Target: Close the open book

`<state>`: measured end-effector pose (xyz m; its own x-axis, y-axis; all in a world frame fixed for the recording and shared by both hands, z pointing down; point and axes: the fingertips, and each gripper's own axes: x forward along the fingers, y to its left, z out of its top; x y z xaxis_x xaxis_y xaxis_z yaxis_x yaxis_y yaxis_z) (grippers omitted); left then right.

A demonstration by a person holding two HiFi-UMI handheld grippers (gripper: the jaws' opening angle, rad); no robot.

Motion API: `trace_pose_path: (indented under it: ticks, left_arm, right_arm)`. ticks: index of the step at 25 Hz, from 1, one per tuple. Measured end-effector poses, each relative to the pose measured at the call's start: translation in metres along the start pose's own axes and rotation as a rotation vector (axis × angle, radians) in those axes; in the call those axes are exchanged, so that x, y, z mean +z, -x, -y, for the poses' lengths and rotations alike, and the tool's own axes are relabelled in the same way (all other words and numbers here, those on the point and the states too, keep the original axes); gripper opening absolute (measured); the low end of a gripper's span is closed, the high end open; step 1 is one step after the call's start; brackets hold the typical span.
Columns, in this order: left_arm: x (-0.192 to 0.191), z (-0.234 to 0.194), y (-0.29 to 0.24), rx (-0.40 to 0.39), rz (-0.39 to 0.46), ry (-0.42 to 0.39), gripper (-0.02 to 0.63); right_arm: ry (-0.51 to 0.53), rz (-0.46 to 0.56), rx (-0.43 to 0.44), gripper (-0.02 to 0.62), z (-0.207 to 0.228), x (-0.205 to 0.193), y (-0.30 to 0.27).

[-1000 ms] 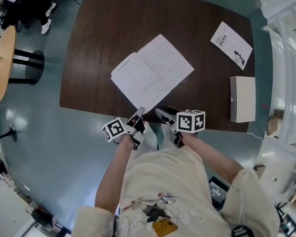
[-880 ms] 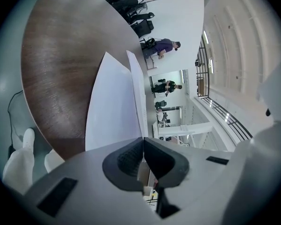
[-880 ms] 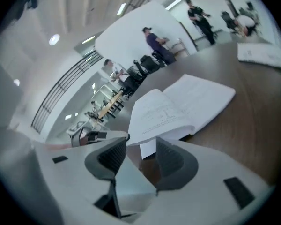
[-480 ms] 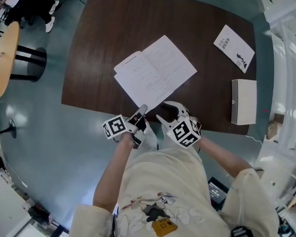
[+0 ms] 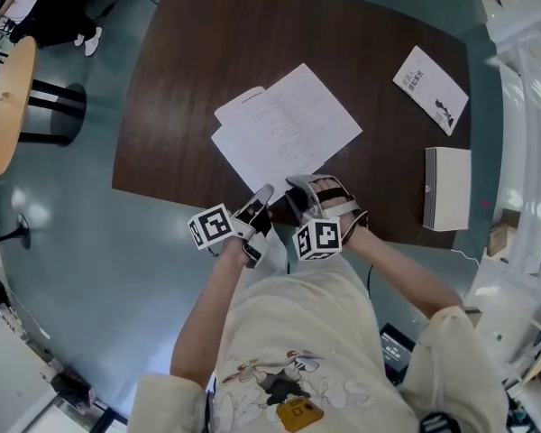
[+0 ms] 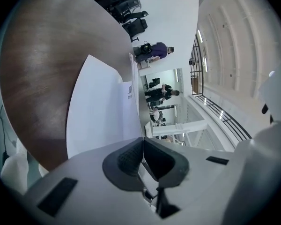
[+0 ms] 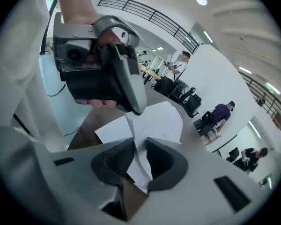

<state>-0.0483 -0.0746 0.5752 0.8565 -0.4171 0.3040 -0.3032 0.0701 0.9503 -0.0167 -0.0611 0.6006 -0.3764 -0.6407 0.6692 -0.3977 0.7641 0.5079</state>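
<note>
book lies open and flat on the table. its near corner is by the front edge, where both tongs meet.

change 1: the right gripper has rolled over since a second ago and come in onto that near corner.

change 2: its jaws were wide a moment back and are closing now. the right gripper view shows a page corner standing between the pads, with a narrow gap still left, so it is not pinched yet.

no change: the left gripper has its jaws pressed together with nothing between them, tip just beside the same corner.

reading: this looks like the grab of the right-hand leaf. once the pinch is firm, that leaf can swing over onto the left half. nothing is folded yet.

risk: the jaws may catch only one thin sheet, not the whole side.
</note>
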Motion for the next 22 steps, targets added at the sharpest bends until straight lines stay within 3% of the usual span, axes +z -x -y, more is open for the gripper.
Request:
trace_pose_path:
  ticks: [10,18,22]
  left_arm:
    - [0.002,0.007,-0.012,-0.005,-0.01,-0.016,0.017]
    - [-0.002,0.018,-0.009,-0.001,-0.026,-0.132,0.063]
    - [-0.005,0.018,0.004,0.046,-0.016,-0.184,0.069]
  right_arm:
    - [-0.028,0.023,-0.024,0.046,0.01,-0.007,0.003]
    - [-0.136,0.033,-0.045,0.034,0.021,-0.016,0.009]
    - [-0.204,0.03,-0.079,0.034,0.038,-0.023,0.014]
